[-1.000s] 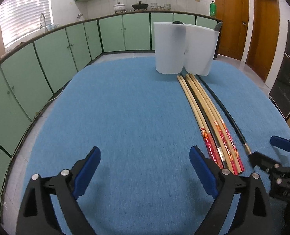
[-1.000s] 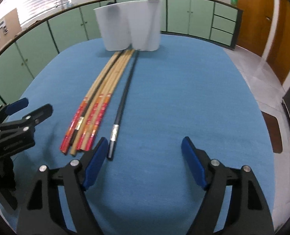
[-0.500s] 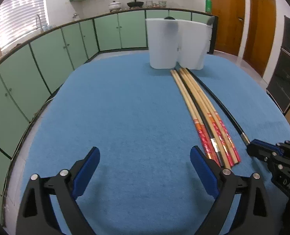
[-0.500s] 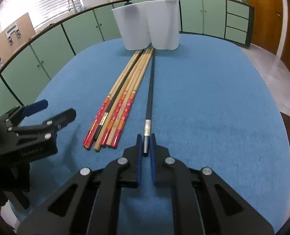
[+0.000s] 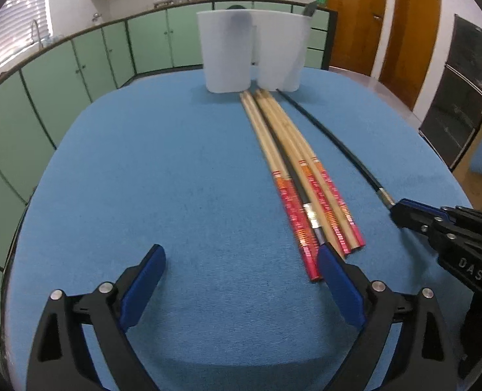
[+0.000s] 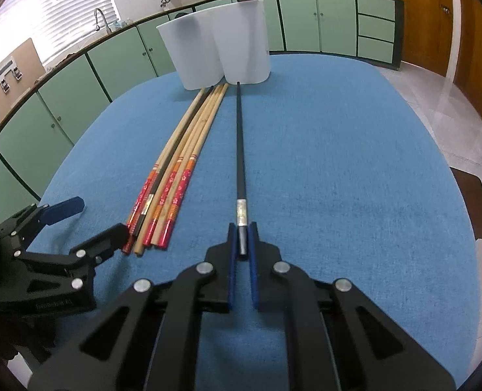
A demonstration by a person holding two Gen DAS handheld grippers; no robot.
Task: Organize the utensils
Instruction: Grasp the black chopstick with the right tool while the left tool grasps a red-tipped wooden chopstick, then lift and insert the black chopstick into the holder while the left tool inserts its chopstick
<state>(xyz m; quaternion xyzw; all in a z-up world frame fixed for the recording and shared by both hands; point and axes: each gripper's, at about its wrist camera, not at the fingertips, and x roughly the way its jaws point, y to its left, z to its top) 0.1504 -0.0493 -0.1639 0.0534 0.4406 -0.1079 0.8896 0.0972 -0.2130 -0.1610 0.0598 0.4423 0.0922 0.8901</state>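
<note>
Left wrist view: the left claw (image 5: 241, 280) stands wide open and holds nothing; its right pad (image 5: 338, 288) sits just beside the near ends of the bundle (image 5: 306, 189) of wooden chopsticks on the blue worktop (image 5: 175, 179). Keep this claw clear of the bundle during the lift. The holder (image 5: 252, 50), 2 white cups, stands at the far end.

Right wrist view: the right claw (image 6: 241, 244) is clamped on the butt end of the black chopstick (image 6: 240, 150), just behind its silver band. The stick lies apart from the bundle, tip touching or nearly touching the holder. Judgement: the grip is at 1 extreme end, so lift slowly, tilt the tip downward, and lower it into a cup without knocking the rim.
</note>
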